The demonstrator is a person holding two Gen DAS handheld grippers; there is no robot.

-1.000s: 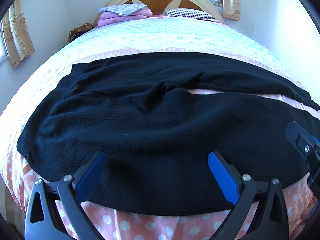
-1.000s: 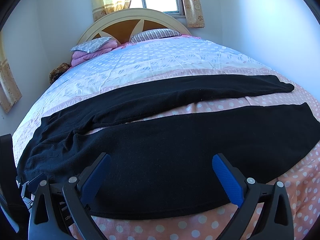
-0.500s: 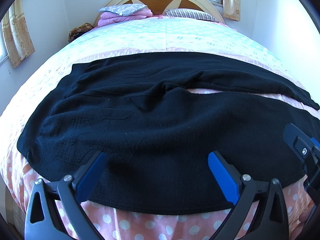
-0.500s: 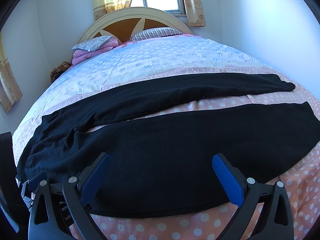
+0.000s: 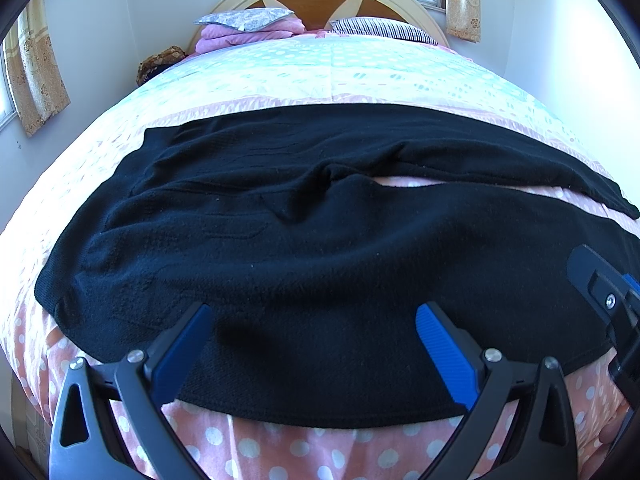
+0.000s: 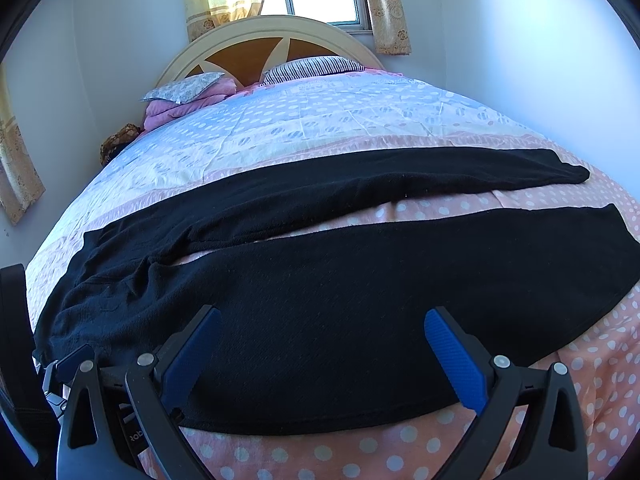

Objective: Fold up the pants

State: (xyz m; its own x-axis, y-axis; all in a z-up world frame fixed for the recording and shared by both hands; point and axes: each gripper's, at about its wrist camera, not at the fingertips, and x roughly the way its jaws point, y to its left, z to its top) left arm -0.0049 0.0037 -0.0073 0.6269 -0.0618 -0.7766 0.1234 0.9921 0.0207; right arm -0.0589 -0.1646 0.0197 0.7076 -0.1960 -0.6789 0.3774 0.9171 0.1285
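Observation:
Black fleece pants [image 5: 320, 240] lie spread flat across the bed, waist to the left, both legs running to the right with a gap of pink sheet between them. They also show in the right wrist view [image 6: 340, 288]. My left gripper [image 5: 314, 314] is open and empty, just above the near leg close to the waist end. My right gripper [image 6: 322, 316] is open and empty over the near leg further right. Its body shows at the right edge of the left wrist view [image 5: 608, 300].
The bed [image 6: 360, 452] has a pink polka-dot sheet with a near edge just below the pants. Pillows and a folded pink blanket [image 5: 248, 30] lie by the headboard [image 6: 260, 44]. Walls stand close on both sides.
Both grippers have crept slightly forward over the near pant leg. The pants have not moved.

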